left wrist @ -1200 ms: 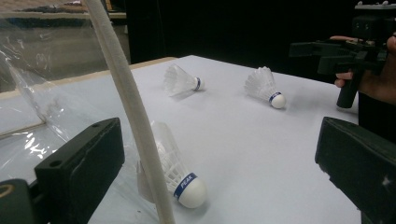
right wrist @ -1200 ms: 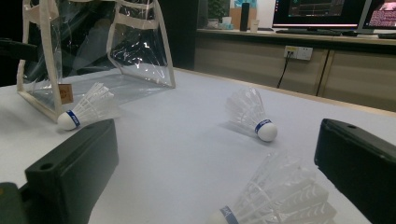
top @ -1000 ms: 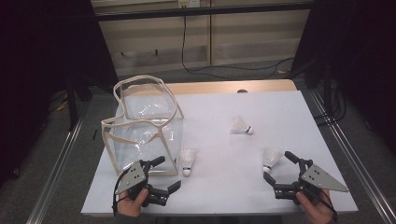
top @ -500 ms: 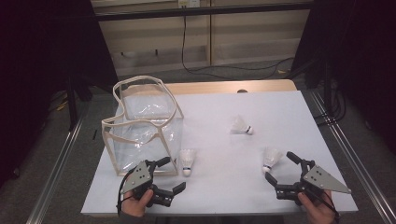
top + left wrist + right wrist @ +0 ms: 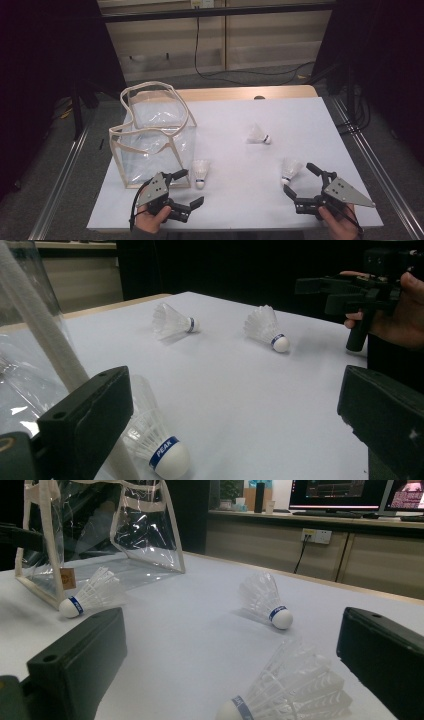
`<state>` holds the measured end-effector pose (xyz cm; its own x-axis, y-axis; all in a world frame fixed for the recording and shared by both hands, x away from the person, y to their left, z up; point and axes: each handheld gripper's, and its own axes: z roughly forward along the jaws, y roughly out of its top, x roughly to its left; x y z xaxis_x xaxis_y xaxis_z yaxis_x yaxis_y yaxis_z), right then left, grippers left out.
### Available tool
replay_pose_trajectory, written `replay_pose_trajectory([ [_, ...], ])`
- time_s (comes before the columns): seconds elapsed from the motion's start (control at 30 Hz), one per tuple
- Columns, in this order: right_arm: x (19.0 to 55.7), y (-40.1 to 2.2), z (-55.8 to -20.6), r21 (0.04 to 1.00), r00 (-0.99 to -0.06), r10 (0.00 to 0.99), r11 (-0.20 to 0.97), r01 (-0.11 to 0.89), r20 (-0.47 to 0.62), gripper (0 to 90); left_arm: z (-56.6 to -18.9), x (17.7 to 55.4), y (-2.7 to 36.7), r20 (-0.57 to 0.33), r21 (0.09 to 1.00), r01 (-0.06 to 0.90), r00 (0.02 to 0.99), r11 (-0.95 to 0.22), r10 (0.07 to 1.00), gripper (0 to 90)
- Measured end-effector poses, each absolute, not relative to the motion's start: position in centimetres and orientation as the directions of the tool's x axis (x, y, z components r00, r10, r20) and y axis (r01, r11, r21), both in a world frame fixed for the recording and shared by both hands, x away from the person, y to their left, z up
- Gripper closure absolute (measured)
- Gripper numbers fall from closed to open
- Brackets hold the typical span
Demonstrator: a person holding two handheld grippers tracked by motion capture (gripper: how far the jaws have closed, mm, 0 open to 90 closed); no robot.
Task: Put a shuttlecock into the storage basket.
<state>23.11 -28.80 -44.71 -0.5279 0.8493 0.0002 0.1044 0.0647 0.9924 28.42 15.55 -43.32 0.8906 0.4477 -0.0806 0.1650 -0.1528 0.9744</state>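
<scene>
Shuttlecocks (image 5: 201, 173) near bag (image 5: 150, 145), tools (image 5: 187, 189) agape, front edge.

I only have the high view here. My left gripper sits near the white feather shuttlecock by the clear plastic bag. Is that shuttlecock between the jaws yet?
Observer: No. In the left gripper view the white feather shuttlecock with a blue band lies on the white table just ahead of the left jaw, with the left gripper open.
Operator: Can you read anything on it?
Observer: Yes, the blue band reads PEAK in white letters.
Operator: And the shuttlecock by my right gripper?
Observer: In the right gripper view that second white shuttlecock lies on its side between the wide-open jaws of the right gripper, cork end pointing to the left of that view, and neither jaw touches it.
</scene>
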Motion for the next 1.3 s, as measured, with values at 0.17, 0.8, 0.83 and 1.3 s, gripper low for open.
replay_pose_trajectory([
  [0.17, 23.1, -28.9, -44.7, 0.993, -0.523, 0.852, 0.061, 0.103, 0.002, 0.0, -43.3, 28.3, 15.3, -0.082, 0.976, 0.16, 0.897, -0.147, 0.434, 1.6],
  [0.8, 23.0, -28.9, -44.7, 0.993, -0.521, 0.854, 0.06, 0.103, 0.002, 0.0, -43.4, 28.6, 13.8, -0.093, 0.956, 0.211, 0.875, -0.201, 0.476, 1.8],
  [0.83, 23.0, -28.9, -44.7, 0.993, -0.523, 0.852, 0.062, 0.101, 0.0, 0.0, -43.4, 28.7, 13.7, -0.104, 0.955, 0.221, 0.873, -0.197, 0.477, 1.8],
  [1.3, 23.0, -28.9, -44.7, 0.993, -0.525, 0.851, 0.065, 0.099, -0.004, 0.0, -43.8, 29.0, 12.4, -0.116, 0.922, 0.287, 0.846, -0.261, 0.52, 2.8],
])
